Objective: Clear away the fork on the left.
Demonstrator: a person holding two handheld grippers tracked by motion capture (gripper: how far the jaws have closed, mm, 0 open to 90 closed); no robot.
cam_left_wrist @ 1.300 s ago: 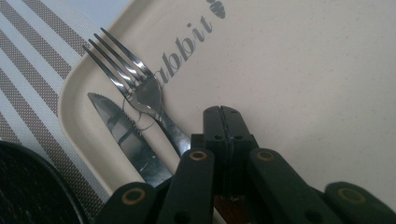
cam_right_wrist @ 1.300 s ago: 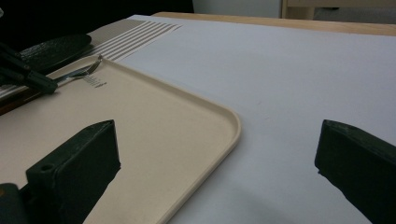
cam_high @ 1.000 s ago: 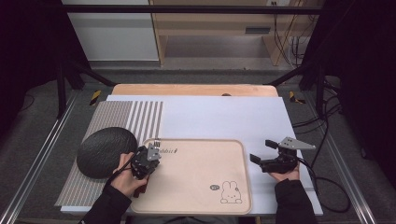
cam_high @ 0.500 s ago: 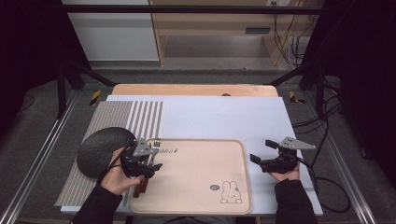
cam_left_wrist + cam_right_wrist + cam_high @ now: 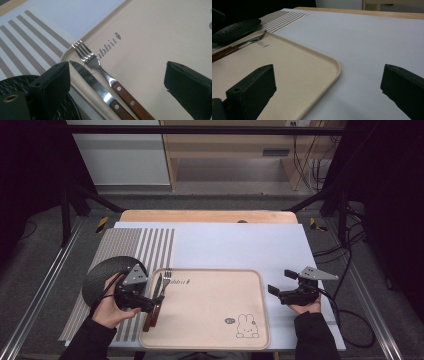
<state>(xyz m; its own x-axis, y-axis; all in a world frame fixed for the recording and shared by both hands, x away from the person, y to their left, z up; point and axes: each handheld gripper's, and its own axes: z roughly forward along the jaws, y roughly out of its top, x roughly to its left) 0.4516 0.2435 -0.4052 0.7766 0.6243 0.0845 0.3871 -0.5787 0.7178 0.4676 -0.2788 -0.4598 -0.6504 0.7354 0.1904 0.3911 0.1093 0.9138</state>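
**Both tongs open, cutlery already lying on the tray**

Left gripper (image 5: 150, 304) stands with its jaws wide apart; they have just been opening, and nothing is between the pads now. Right under it lie the fork (image 5: 93, 61) and the knife (image 5: 92, 83), side by side with their wooden handles toward the person, at the left edge of the beige tray (image 5: 215, 320). I think they were put so on purpose, like a place setting, and the hand is now leaving them.

Right gripper (image 5: 278, 291) rests beside the right rim of the tray, jaws also apart and empty; it looks to be waiting.

From above, the knife and fork almost merge into one dark strip near the black plate (image 5: 105, 275) on the striped mat (image 5: 125, 245). From the left gripper view they are clearly two pieces, near each other, though I cannot tell if they touch, and the fork's tines reach the printed word. From the right gripper view the tray corner (image 5: 334, 66) is close and the white cover beyond it is bare.
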